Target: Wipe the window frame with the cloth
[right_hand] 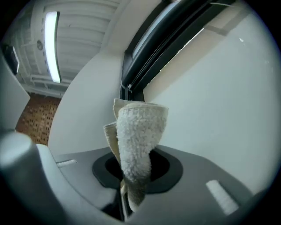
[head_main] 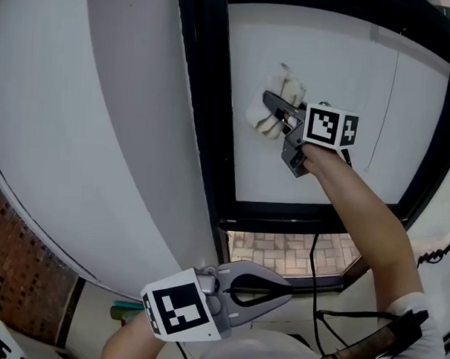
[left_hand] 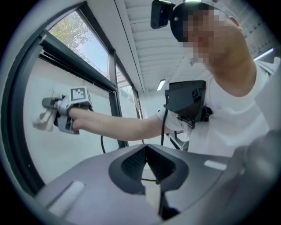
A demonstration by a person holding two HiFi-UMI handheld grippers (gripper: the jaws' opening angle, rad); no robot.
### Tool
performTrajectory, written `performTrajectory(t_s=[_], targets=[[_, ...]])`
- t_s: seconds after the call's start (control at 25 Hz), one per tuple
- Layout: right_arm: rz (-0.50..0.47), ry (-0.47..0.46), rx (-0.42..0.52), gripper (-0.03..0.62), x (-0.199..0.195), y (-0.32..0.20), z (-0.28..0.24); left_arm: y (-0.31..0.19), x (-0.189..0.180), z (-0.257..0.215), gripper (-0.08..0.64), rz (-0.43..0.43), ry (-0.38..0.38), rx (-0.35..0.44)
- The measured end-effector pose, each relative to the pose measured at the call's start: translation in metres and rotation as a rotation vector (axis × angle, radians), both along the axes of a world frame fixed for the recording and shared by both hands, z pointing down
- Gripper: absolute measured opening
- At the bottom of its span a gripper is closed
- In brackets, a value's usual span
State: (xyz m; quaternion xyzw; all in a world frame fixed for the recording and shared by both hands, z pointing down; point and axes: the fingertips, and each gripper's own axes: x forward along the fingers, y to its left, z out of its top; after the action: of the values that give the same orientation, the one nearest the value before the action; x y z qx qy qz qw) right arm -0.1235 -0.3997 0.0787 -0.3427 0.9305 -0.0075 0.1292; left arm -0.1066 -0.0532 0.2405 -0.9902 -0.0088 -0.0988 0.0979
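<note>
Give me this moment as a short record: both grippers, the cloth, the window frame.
right gripper: shut on the cloth, held up at the window
cloth: pale, bunched, in front of the white pane, off the frame's bars
window frame: black, left and bottom bars in view
left gripper: shut, empty, low, below the window
cloth touching pane: cannot tell

White wall (head_main: 100,132) fills left of head view, red brick (head_main: 16,277) lower left, black window frame (head_main: 209,115) centre. Tube light (right_hand: 52,46) lit, upper left of right gripper view.
</note>
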Motion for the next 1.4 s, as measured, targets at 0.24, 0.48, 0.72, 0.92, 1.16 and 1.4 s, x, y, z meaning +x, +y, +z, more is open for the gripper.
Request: performTrajectory(t_s=[0.24,0.48,0.72,0.92,1.16,1.4], targets=[[0.193,0.425,0.071,0.069,0.036,-0.001,0.106,-0.002,0.009,0.004,0.023,-0.012,-0.015,0.015],[0.33,1.193,0.319,0.071,0.036,-0.002,0.207,-0.002,0.01,0.006,0.023,-0.038,-0.019,0.034],[0.235,1.606,0.329,0.069,0.019,-0.016,0.319,-0.002,0.009,0.015,0.023,-0.068,-0.009,-0.001],[0.197,1.735,0.267,0.069,0.015,-0.037,0.364,-0.009,0.002,0.018,0.023,-0.105,-0.015,-0.013],[0.152,1.815,0.193,0.069,0.005,-0.06,0.4,-0.011,-0.005,0.022,0.022,-0.13,-0.019,-0.018],[0.131,1.891,0.146,0.069,-0.004,-0.076,0.431,-0.016,-0.009,0.032,0.021,-0.138,-0.022,-0.021]])
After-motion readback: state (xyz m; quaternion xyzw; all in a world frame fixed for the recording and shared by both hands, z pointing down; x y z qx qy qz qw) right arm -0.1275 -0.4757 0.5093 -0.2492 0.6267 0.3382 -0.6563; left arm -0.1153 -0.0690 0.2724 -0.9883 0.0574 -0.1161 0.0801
